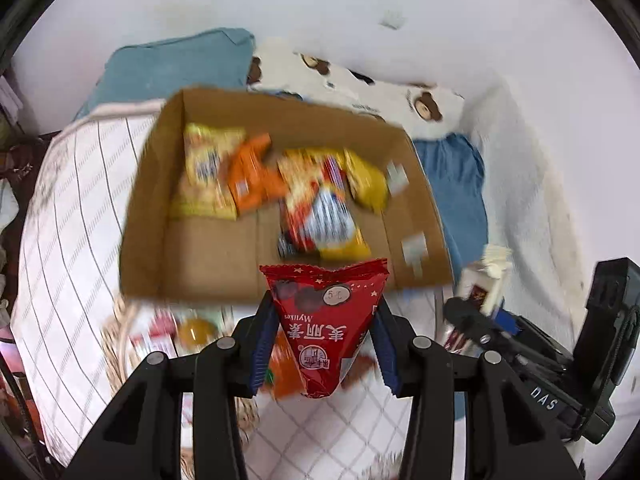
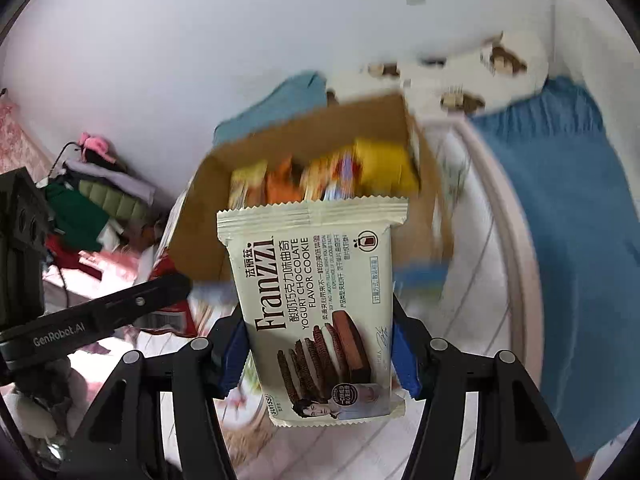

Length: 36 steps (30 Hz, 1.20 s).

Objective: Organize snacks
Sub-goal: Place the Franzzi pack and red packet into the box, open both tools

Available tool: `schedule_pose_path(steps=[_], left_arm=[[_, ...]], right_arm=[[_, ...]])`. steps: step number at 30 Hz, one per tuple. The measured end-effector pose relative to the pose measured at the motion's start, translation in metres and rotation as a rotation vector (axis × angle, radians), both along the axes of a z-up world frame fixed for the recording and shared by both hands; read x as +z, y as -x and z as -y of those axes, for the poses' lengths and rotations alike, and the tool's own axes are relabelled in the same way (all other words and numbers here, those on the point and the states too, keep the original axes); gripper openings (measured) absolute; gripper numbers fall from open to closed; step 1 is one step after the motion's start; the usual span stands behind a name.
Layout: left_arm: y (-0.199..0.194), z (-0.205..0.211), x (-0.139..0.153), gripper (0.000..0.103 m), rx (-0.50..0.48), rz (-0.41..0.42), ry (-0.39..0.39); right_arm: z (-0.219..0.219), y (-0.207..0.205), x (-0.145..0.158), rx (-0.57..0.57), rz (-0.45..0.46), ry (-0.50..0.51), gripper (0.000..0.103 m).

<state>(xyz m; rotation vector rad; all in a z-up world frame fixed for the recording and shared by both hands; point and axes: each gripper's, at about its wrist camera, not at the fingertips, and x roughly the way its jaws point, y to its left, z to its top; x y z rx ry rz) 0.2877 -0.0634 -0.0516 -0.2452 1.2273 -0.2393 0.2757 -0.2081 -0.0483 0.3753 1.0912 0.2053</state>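
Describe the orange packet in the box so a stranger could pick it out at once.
Find the open cardboard box on the white gridded bedcover. Inside, toward its left half, lies the orange packet, between a yellow packet on the left and the heap of mixed wrappers. It is the only plain orange one.

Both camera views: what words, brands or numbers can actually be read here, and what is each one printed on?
"Franzzi" and "YOGURT CHOCOLATE FLAVOR COOKIE": cream cookie packet in the right gripper.
"sunssi": same packet, bottom corner.
"Myllkes" (roughly) and "5 C": red snack packet in the left gripper.
"GenRobot.AI": left gripper's arm, right wrist view.
"DAS": right gripper's body, left wrist view.
Chinese print on both packets: not transcribed.
Packets in the cardboard box: blurred, unreadable.
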Motion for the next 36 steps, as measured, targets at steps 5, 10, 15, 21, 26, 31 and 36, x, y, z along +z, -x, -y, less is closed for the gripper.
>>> schedule_pose_path(steps=[5,10,15,21,26,31,36], left_arm=[[-0.057,-0.01,-0.021,0.041,0.012,-0.035,-0.087],[-0.093,-0.017,-0.057,0.041,0.03,-0.118,-0.15],[-0.107,-0.018,-0.091,0.041,0.024,-0.212,-0.167],[-0.108,-0.019,-0.101,0.048,0.019,-0.234,-0.176],[-0.107,-0.024,-0.098,0.089,0.026,-0.209,-0.191],[-0.105,-0.03,-0.093,0.099,0.036,-0.202,-0.196],[-0.096,-0.033,-0.089,0.099,0.043,-0.177,-0.203]], right_arm=[[-0.014,-0.079,-0.016,-0.032,-0.041,0.053,0.063],[-0.013,-0.128,-0.046,-0.034,-0.127,0.125,0.063],[-0.01,-0.146,-0.081,-0.025,-0.214,0.173,0.063],[-0.008,-0.153,-0.108,-0.021,-0.299,0.181,0.075],[-0.02,-0.151,-0.111,0.025,-0.331,0.212,0.093],[-0.028,-0.148,-0.111,0.041,-0.334,0.239,0.097],[-0.031,-0.144,-0.108,0.045,-0.314,0.256,0.097]])
